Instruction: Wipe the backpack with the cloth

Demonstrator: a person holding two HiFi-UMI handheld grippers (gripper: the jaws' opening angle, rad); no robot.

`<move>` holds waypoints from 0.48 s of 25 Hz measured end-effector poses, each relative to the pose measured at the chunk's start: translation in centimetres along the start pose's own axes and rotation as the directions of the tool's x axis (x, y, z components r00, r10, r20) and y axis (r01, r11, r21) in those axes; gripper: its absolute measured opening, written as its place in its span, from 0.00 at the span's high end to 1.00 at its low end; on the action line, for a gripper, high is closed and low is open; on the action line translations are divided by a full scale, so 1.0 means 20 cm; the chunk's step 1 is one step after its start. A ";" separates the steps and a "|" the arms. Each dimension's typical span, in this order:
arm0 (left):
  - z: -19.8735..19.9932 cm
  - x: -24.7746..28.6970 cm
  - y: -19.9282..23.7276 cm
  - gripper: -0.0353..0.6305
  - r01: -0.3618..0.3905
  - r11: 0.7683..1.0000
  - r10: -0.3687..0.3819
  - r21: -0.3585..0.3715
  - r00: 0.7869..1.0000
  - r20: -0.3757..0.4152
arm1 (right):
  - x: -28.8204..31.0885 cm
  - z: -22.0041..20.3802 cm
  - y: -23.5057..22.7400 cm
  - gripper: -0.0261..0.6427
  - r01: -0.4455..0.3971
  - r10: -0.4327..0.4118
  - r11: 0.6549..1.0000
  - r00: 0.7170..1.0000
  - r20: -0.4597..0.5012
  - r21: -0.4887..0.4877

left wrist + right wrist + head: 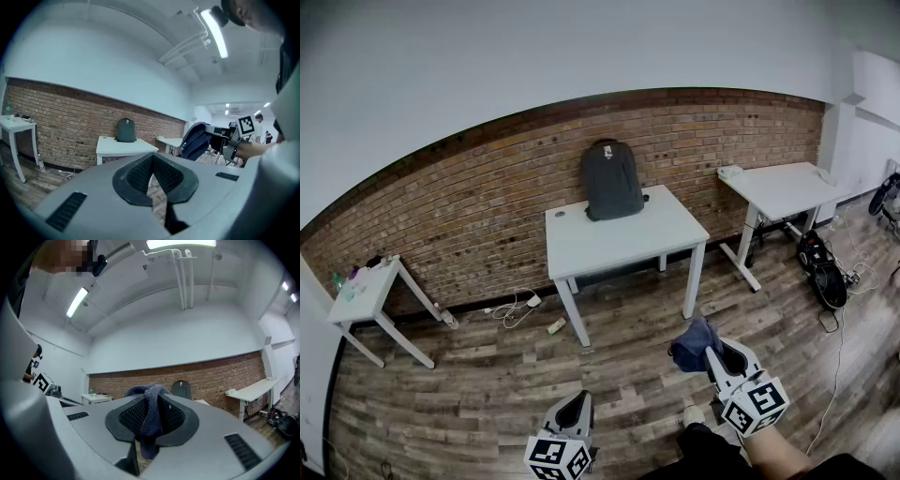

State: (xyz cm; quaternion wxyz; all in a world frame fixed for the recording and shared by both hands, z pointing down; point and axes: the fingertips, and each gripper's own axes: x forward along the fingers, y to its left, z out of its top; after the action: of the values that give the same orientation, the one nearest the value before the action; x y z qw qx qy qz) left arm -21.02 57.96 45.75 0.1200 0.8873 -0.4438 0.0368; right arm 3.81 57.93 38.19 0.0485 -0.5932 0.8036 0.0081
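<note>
A dark grey backpack (pixel 611 180) stands upright on the middle white table (pixel 619 239), leaning against the brick wall; it also shows far off as the backpack (pixel 125 130) and the backpack (pixel 181 389). My right gripper (pixel 710 353) is low at the right, well short of the table, shut on a dark blue cloth (pixel 691 342) that bunches over its jaws; the cloth (pixel 151 420) hangs between them. My left gripper (pixel 572 417) sits at the bottom centre-left, shut with nothing in it, its jaws meeting in the left gripper view (pixel 152 176).
A small white table (pixel 364 295) with bottles stands at the left, another white table (pixel 783 187) at the right. Cables and a power strip (pixel 517 307) lie under the middle table. A black bag (pixel 821 272) and cords lie on the wood floor at right.
</note>
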 end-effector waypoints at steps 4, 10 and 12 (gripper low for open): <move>0.01 0.09 0.08 0.95 -0.020 1.000 0.020 0.002 1.000 0.002 | 0.11 -0.01 -0.05 0.88 -0.011 0.011 1.000 1.000 0.007 0.012; 0.05 0.38 0.17 0.95 -0.052 0.999 0.052 0.017 0.999 -0.010 | 0.37 -0.06 -0.27 0.88 -0.031 0.030 0.999 0.999 0.021 0.034; 0.09 0.50 0.19 0.95 -0.061 0.998 0.061 0.026 0.998 -0.012 | 0.49 -0.07 -0.36 0.88 -0.035 0.035 0.999 0.999 0.021 0.042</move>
State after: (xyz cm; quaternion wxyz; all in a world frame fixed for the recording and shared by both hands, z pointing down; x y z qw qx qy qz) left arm -18.14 47.60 46.47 0.1105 0.8745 -0.4695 0.0517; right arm 7.69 46.43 39.04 0.0690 -0.5777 0.8133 -0.0019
